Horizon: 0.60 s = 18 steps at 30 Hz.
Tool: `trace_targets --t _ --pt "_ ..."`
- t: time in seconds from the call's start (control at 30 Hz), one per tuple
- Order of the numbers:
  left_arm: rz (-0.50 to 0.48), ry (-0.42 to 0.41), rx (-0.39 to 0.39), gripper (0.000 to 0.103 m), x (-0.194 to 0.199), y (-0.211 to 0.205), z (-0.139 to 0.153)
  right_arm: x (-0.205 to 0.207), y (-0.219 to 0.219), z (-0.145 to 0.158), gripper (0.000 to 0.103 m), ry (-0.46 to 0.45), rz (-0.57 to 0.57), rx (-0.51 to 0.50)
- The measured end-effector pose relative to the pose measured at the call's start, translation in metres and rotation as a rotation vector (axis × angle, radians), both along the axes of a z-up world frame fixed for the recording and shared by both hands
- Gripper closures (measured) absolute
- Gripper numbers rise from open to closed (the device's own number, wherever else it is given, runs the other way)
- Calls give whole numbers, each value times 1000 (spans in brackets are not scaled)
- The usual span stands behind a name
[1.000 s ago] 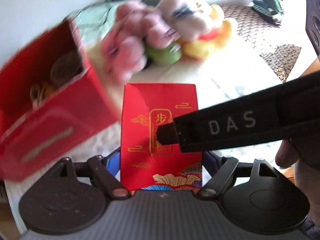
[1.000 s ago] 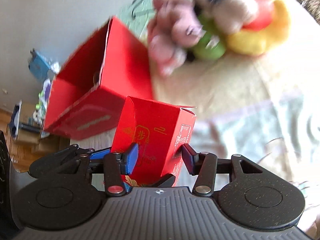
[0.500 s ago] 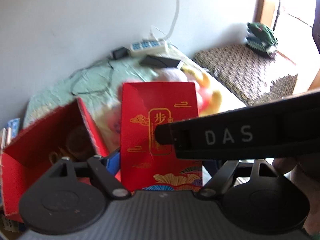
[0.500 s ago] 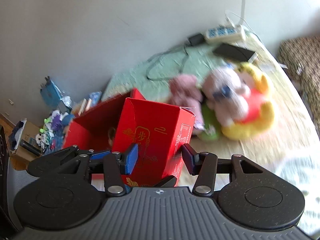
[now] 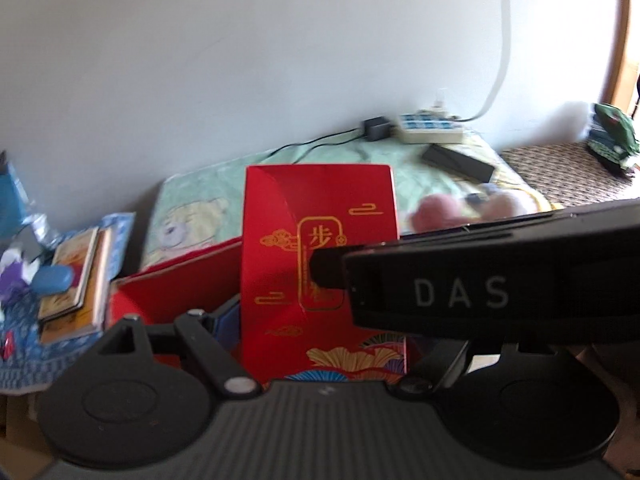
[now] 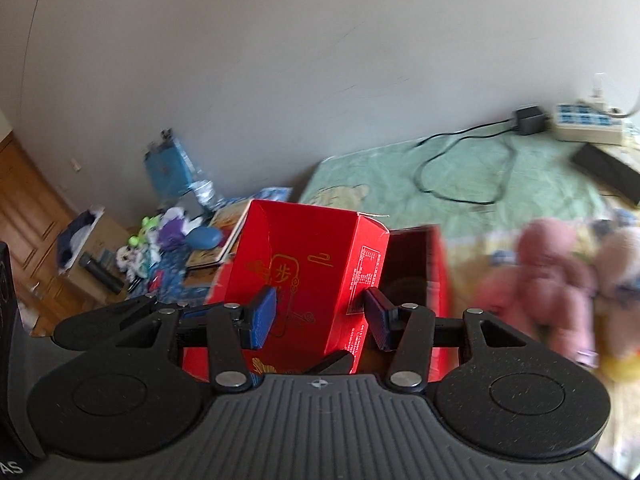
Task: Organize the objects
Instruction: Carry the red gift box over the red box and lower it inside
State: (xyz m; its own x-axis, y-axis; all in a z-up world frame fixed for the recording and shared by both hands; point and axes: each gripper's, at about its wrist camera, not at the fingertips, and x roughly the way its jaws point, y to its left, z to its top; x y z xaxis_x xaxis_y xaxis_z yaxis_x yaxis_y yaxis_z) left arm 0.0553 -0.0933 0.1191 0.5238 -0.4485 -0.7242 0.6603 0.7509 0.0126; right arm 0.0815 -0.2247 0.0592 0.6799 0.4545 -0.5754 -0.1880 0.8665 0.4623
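Small red box (image 6: 312, 280), upright, long axis vertical, pinched by both the left hand-held gripper (image 5: 320, 320) & right hand-held gripper (image 6: 316, 312), just above/beside larger open red box (image 6: 416, 276) on bed (image 6: 480, 168).

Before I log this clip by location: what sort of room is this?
Most likely a bedroom at home. A bed with a green cartoon-print sheet stands against a plain wall, plush toys lie on it, and a power strip with a charger sits at its far end. Books and clutter are piled beside the bed.

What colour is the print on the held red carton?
Gold on the tall red carton; left wrist view shows it best.
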Motion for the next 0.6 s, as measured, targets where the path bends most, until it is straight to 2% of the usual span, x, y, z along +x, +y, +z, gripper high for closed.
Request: trace_targets --t 0.27,0.6 --pt "81 82 38 22 55 45 -36 49 63 -32 51 88 91 18" --pt "90 202 106 22 97 67 -94 87 100 -78 51 263 150 9"
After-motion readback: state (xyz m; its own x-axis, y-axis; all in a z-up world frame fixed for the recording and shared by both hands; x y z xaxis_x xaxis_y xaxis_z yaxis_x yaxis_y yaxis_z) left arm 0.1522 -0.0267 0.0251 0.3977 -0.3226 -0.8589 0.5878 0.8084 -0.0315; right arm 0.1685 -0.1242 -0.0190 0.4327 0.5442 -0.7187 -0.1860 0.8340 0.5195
